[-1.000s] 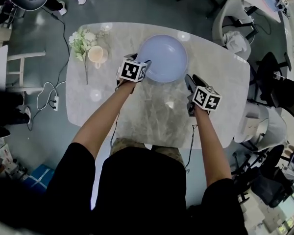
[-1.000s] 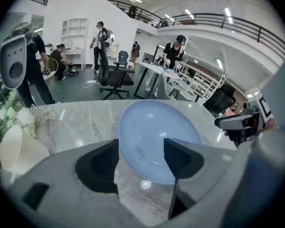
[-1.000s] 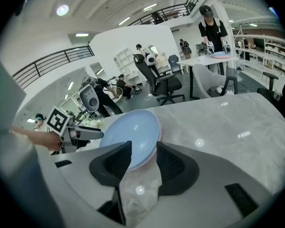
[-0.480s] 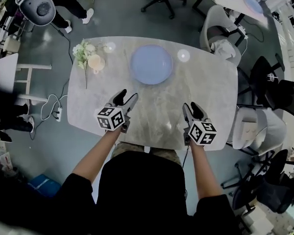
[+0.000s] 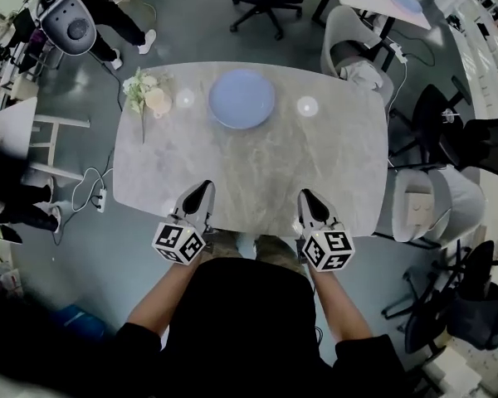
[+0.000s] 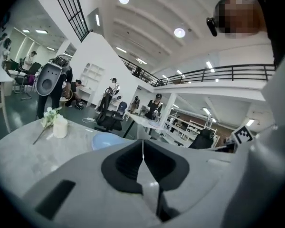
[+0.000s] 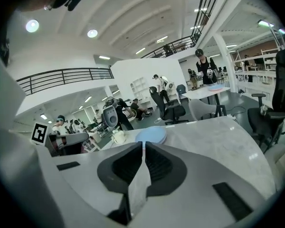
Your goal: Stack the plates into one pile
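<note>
Left gripper (image 5: 202, 189), closed, retreated from round blue plates (image 5: 242, 98).

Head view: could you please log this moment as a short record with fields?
plates: blue, far side of table, clear of both grippers
left gripper: shut, empty, at near table edge
right gripper: jaws closing, nothing between them, at near edge
flowers: beside cup, left of plates

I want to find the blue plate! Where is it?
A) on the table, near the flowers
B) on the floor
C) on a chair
A: the blue plate lies on the far side of the table, with the flowers to its left in the head view.
</note>
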Tool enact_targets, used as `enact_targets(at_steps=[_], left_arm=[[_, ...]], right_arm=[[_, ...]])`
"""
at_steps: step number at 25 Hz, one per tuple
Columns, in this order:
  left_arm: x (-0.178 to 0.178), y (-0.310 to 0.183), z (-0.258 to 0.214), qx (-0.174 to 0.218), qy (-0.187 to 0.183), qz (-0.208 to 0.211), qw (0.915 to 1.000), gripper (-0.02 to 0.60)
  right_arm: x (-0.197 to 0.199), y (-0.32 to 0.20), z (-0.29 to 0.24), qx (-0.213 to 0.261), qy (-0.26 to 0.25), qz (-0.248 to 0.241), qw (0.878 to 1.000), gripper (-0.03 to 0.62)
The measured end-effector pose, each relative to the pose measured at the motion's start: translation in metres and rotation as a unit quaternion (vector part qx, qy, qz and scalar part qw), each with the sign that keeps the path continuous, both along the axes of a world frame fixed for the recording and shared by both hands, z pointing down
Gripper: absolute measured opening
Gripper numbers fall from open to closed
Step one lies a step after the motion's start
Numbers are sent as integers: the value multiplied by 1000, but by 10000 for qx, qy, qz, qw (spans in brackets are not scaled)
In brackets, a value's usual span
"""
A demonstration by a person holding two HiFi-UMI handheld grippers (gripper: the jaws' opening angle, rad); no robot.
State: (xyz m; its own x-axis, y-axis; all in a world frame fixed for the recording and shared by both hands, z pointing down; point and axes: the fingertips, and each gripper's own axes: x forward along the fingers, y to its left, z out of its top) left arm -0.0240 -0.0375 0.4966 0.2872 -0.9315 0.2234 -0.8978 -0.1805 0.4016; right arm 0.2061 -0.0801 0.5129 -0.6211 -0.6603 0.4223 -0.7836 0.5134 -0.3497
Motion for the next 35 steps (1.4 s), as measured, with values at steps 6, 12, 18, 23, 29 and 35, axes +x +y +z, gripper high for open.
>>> enact_targets(at_steps=[6,12,18,23,29,35], left_arm=[[-12,47,-28,176,-46,412,9990,17],[-47,85,-44,441,56,464,9979,17],[-67,117,-71,655,19,490,9966,17],[-76,134,-95,856,-251,483,9948,17],[-93,145,-106,984,-521,423,9929,15],[-95,156,-95,877,-590,411,9936,15]], right_arm=[[-46,65,-23,213,40,-42,9998,18],[-103,113,-62,575,-29,201,9981,18],[-106,143,-100,1340,16,396,9902,18],[-98,155,-111,1531,222,644,9859,15],[-92,168,-112,1504,449,747,9848,14],[-81,175,-114,1585,574,866,9819,14]])
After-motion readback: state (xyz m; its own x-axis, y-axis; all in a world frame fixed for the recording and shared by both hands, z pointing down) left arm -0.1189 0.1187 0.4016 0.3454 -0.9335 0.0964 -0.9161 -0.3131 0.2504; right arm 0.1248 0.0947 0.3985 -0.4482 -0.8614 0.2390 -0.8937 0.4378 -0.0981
